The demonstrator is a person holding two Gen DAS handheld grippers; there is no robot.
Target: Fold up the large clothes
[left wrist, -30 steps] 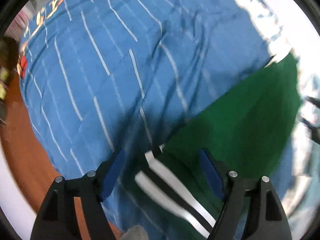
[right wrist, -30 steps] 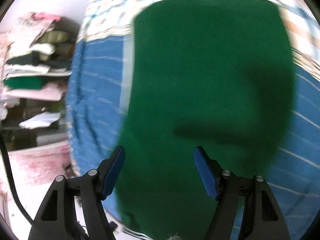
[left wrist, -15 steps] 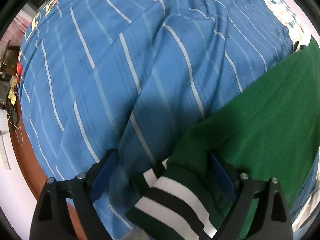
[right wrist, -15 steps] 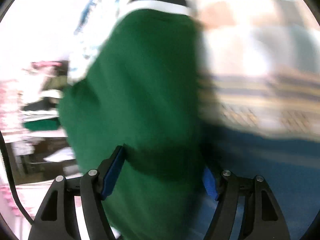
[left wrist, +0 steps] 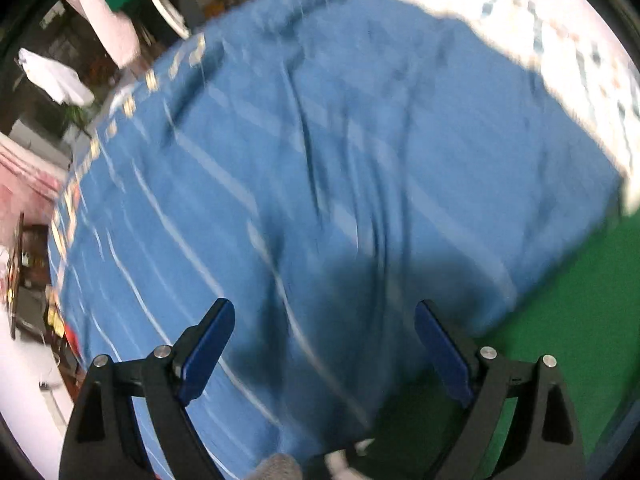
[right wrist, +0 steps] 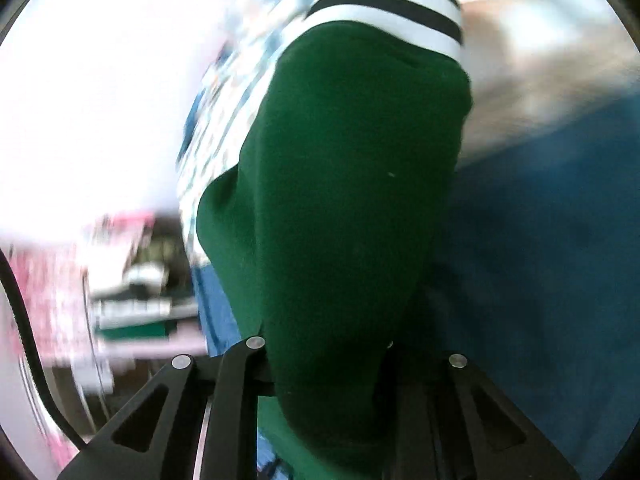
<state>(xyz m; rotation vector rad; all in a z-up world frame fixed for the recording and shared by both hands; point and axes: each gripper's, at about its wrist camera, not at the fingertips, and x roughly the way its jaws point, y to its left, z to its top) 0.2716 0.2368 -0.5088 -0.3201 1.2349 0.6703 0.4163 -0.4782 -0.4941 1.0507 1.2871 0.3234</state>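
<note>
Green garment (right wrist: 352, 208) hangs bunched in the right tongs (right wrist: 320, 364), long axis running straight away from the camera; its black-and-white striped cuff (right wrist: 384, 8) is at the far end, top of the right wrist view. Near end of the cloth sits between the right jaws, which are closed in on it, blue pads hidden by the fabric. Garment fills the middle of that view, with the blue striped bedspread (right wrist: 540, 240) to its right and a blurred patterned sheet (right wrist: 224, 112) to its left. Stacked folded clothes (right wrist: 136, 312), blurred, at left on a shelf.

Left tongs (left wrist: 324, 344) are wide apart, nothing between the blue pads (left wrist: 208, 344), hovering over the bedspread (left wrist: 320, 160). They point across the bed toward its far edge, tilted down at the cloth. In the left wrist view another part of the green garment (left wrist: 568, 328) lies on the bedspread at lower right, just beside and partly behind the right-hand finger, its edge running diagonally up toward the right rim. A bit of white (left wrist: 340, 460) shows at the bottom edge, too blurred to identify. Shadow of the tongs falls on the blue cloth between the fingers. Left view is motion-blurred. Room clutter at upper left, unclear.
</note>
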